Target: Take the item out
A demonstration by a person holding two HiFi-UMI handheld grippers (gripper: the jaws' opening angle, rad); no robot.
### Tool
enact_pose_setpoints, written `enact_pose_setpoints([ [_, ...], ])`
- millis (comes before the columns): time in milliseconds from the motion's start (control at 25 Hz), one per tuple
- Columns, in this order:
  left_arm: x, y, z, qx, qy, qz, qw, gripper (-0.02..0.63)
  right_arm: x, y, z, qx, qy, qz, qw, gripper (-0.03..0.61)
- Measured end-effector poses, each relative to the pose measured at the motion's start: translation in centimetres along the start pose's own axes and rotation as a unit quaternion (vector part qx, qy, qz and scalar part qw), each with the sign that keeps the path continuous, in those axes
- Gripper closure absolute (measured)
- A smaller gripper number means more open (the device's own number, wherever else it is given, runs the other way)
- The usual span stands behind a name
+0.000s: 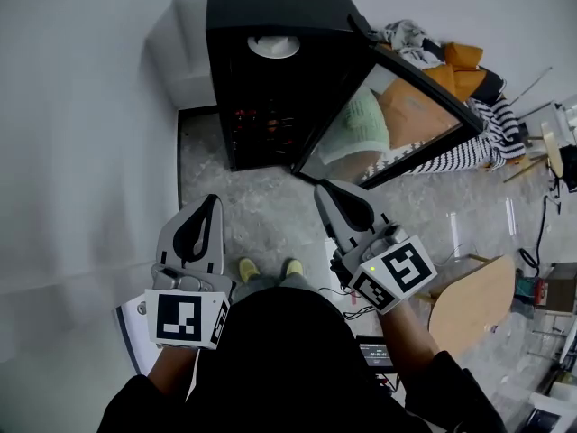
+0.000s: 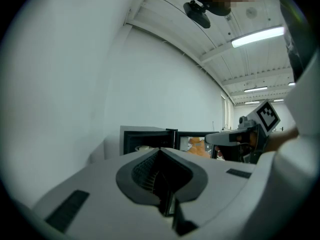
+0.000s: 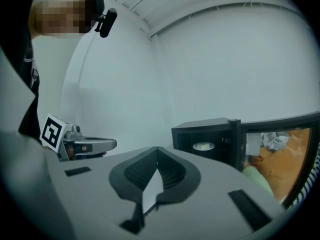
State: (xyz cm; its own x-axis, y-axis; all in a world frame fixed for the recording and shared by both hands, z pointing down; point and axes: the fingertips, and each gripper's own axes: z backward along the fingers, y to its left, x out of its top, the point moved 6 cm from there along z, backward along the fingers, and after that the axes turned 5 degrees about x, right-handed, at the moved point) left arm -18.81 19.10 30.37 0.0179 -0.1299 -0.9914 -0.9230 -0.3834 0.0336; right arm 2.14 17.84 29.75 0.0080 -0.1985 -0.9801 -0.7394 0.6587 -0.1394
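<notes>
A black cabinet stands on the floor ahead with its glass door swung open to the right. A white round item rests on a shelf near its top; it also shows as a pale disc in the right gripper view and faintly as a pale item in the left gripper view. My left gripper and right gripper are held side by side in front of the cabinet, well short of it. Both are shut with nothing between the jaws.
A white wall runs along the left. Behind the open door lie striped cloth and orange bundles. A wooden chair seat stands at the right. My feet in yellow shoes are on the speckled floor.
</notes>
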Motion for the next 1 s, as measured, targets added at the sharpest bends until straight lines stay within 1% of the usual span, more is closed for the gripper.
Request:
enact_pose_setpoints([
  [240, 0.1, 1.6, 0.0, 0.000, -0.008, -0.015, 0.9999, 0.606, -0.1, 0.5, -1.3, -0.006, 0.000, -0.004, 1.000, 0.572],
  [480, 0.3, 2.1, 0.5, 0.008, -0.003, 0.006, 0.9999, 0.606, -0.3, 1.3, -1.8, -0.010, 0.006, -0.003, 1.000, 0.572],
  [720, 0.4, 2.6, 0.8, 0.004, -0.006, 0.014, 0.9999, 0.606, -0.2, 2.0, -2.1, -0.015, 0.014, 0.008, 1.000, 0.572],
  [1000, 0.6, 3.3, 0.8, 0.009, -0.017, 0.019, 0.9996, 0.606, 0.2, 2.4, -3.1, -0.009, 0.020, 0.021, 1.000, 0.572],
])
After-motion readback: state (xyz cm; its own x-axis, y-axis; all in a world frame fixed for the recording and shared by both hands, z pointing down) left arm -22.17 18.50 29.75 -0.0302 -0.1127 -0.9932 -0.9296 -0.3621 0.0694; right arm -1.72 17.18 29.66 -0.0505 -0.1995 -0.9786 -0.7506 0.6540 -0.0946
